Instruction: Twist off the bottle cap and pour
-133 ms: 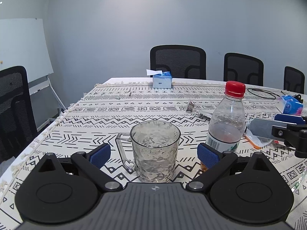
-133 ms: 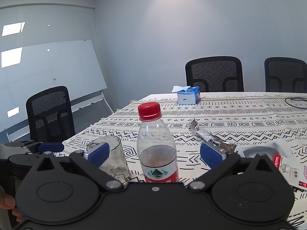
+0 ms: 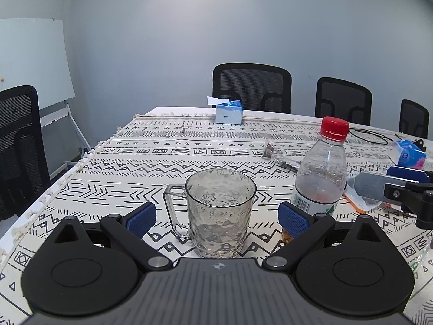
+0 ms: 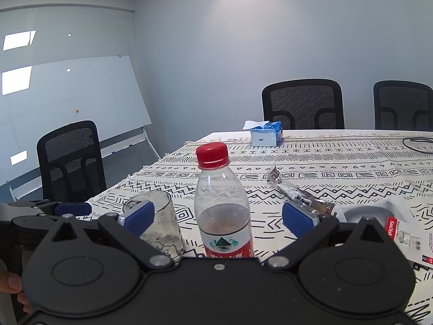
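Tablecloth [image 4: 338, 168], "SanDisk" package [image 4: 403, 233]

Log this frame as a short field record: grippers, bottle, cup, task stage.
left gripper: open, straddling the glass mug
right gripper: open, either side of the bottle
bottle: upright, red cap on, partly filled
glass mug: upright on the tablecloth, looks empty
stage: nothing gripped, cap not yet unscrewed

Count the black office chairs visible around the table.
4: one at the table's left side, three along the far side, behind the tissue box, further right, and at the right edge. Others may be out of view.
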`<state>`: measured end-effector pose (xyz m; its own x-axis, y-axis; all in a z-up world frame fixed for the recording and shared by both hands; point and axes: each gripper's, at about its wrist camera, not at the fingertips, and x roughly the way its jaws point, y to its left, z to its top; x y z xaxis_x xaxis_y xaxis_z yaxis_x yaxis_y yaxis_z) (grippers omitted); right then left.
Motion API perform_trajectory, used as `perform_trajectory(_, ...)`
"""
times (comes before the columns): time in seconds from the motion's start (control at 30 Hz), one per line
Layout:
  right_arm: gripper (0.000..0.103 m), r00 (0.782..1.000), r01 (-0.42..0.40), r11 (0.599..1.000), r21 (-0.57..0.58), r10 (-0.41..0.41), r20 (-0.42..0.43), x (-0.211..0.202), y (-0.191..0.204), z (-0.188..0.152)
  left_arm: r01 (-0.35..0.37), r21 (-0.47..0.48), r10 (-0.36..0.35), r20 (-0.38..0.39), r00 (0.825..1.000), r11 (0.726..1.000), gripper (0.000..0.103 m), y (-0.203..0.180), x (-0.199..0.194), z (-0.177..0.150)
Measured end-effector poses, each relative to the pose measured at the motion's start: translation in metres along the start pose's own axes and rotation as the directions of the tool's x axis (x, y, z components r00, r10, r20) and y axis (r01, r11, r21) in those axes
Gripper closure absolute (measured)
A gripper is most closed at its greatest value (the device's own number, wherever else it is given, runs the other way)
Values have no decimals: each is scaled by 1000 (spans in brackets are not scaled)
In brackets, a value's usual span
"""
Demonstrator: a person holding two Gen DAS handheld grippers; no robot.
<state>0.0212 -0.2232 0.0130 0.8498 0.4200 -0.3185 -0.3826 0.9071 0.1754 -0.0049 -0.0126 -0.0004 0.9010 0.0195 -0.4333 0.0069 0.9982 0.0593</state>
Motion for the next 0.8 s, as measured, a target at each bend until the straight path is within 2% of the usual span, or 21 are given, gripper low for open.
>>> perform_trajectory(0.1,2,1000,-3,1000,6,3,2,0,-3,0,0,-9,0,8,1000,1000,5,-10,-5,-3)
perform_trajectory(0.17,2,1000,-5,1000,10,5,3,0,-4,-1,26,-55,-26,-1,1000,998,5,3,0,-3)
perform_trajectory(0.27,2,1000,-5,1000,0,5,6,0,-5,1,40,-60,-41,-10,999,997,5,11,-1,2)
perform_trajectory(0.37,5,1000,-4,1000,-21,4,10,-2,0,1,42,-54,-42,1,999,998,5,12,-2,2)
perform_trajectory(0.8,5,1000,8,1000,-8,-8,2,0,1,1,70,-36,-69,13,998,997,5,11,-5,-2)
